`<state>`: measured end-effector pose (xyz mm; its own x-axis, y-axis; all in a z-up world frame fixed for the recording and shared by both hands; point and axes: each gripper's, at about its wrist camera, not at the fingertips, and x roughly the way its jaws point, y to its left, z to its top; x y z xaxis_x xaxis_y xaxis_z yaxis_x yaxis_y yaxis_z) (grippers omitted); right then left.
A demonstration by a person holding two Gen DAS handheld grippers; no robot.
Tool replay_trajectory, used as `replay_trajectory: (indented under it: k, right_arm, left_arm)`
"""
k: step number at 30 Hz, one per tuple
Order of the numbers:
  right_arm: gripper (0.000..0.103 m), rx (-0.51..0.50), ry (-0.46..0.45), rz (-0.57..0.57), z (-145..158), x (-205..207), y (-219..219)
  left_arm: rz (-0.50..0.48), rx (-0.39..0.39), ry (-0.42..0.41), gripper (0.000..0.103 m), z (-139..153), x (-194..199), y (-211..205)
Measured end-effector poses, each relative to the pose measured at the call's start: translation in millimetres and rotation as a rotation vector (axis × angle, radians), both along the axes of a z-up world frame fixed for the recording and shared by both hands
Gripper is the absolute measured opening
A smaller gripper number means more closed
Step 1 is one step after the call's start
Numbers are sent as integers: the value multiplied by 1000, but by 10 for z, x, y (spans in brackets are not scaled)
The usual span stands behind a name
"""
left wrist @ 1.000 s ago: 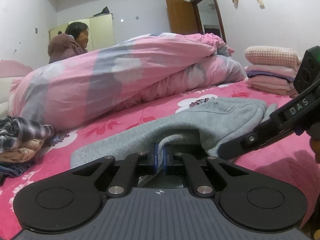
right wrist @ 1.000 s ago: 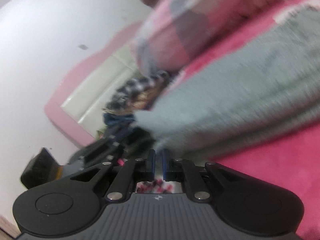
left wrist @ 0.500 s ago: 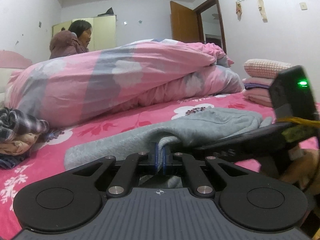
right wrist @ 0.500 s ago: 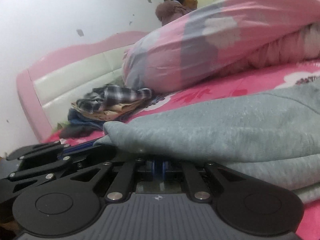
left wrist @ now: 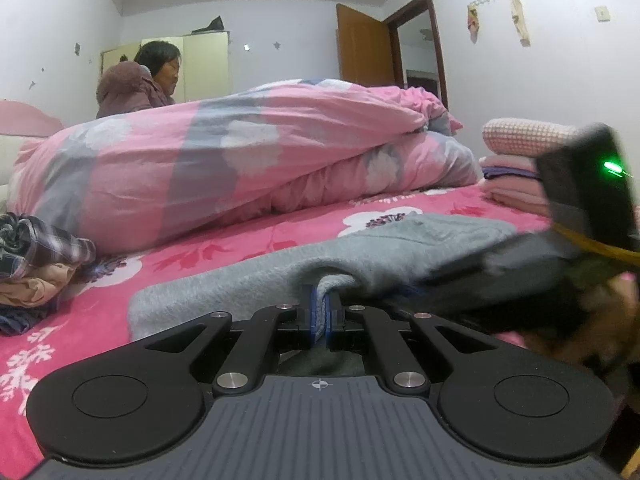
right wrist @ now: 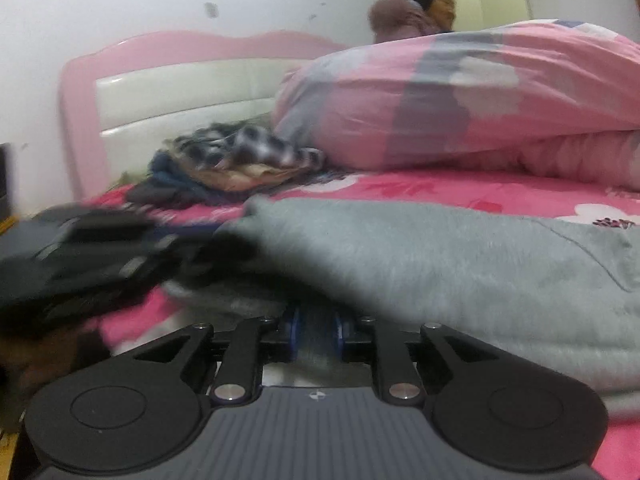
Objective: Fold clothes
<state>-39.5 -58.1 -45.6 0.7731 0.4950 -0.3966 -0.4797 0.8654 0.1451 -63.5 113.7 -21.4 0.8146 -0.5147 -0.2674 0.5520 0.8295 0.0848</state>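
Grey garment point(left wrist: 400, 248) lies flat on the pink floral bedsheet point(left wrist: 248, 248). Left gripper point(left wrist: 319, 317) pinches its near edge. Right gripper point(right wrist: 316, 330) sits partly spread, apparently around cloth; blur prevents confirming.

grey garment point(left wrist: 400, 256): fleecy cloth (matt) | headboard point(right wrist: 180, 92): glossy panel

A grey fleece garment point(left wrist: 360, 256) lies spread flat across the pink bedsheet point(left wrist: 240, 248).
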Motion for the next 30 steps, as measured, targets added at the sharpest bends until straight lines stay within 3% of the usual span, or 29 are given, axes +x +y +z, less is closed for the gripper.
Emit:
replay_trajectory:
  k: [6, 12, 17, 21, 28, 30]
  right_arm:
    - [17, -45, 20, -64, -126, 40, 47]
    - [19, -35, 5, 4, 4, -401, -340]
    - [19, -66, -9, 114, 132, -365, -235]
    - [18, -24, -7, 46, 58, -199, -113]
    - [14, 53, -12, -81, -60, 71, 68]
    - [13, 48, 44, -97, -118, 186, 65]
  left_arm:
    - [26, 34, 28, 2, -185, 40, -36]
    - [37, 39, 29, 4, -239, 27, -25]
    - [46, 22, 6, 3, -209, -14, -13]
    - [40, 44, -53, 2, -135, -88, -46]
    - [16, 70, -58, 2, -150, -64, -83]
    - [14, 79, -40, 2, -200, -34, -87]
